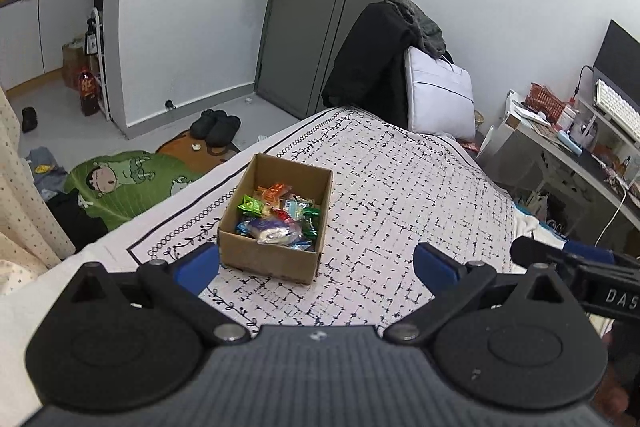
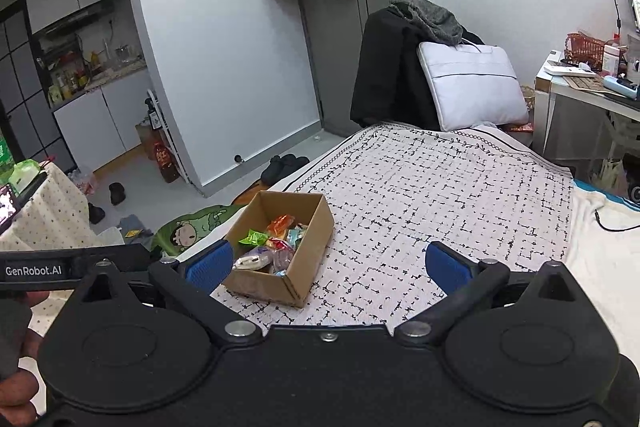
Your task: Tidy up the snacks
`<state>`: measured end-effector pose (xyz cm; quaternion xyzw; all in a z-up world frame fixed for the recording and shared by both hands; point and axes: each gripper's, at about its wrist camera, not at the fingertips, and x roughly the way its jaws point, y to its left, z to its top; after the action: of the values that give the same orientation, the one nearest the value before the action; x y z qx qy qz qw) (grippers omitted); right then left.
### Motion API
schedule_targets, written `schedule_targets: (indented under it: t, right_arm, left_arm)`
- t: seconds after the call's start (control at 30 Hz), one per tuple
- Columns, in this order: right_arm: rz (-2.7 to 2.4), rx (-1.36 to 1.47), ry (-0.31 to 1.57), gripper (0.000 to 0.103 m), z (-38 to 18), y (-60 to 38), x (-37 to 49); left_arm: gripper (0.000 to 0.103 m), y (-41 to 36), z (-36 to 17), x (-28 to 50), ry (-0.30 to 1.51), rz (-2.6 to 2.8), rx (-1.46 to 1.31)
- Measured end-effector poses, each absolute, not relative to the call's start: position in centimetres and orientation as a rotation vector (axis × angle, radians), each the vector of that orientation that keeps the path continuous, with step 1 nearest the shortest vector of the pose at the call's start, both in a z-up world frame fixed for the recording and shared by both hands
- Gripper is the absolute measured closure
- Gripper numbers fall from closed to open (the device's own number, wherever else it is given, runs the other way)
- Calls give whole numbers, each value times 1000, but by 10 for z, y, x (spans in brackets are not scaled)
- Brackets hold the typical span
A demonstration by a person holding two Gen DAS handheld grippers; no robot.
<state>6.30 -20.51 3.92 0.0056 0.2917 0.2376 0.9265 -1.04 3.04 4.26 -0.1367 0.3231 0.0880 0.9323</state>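
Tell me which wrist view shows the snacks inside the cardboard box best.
The left wrist view: it looks down into the cardboard box, so most of the snacks show. In the right wrist view the box's near wall and the blue pad of the right tongs hide part of them.

Brown cardboard box (image 1: 276, 227) holds green, orange, blue, clear snack packets (image 1: 280, 217). Under box: white blanket (image 1: 400, 187), black dash grid, vine border. Blue finger pads (image 1: 198, 267), black gripper bodies.
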Motion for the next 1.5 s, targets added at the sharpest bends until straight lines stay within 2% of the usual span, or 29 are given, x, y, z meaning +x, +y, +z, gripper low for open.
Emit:
schedule_targets:
  t: [1.5]
  right_arm:
    - [491, 24, 614, 0, 18, -220, 34]
  left_arm:
    - [0, 14, 29, -29, 686, 170, -223]
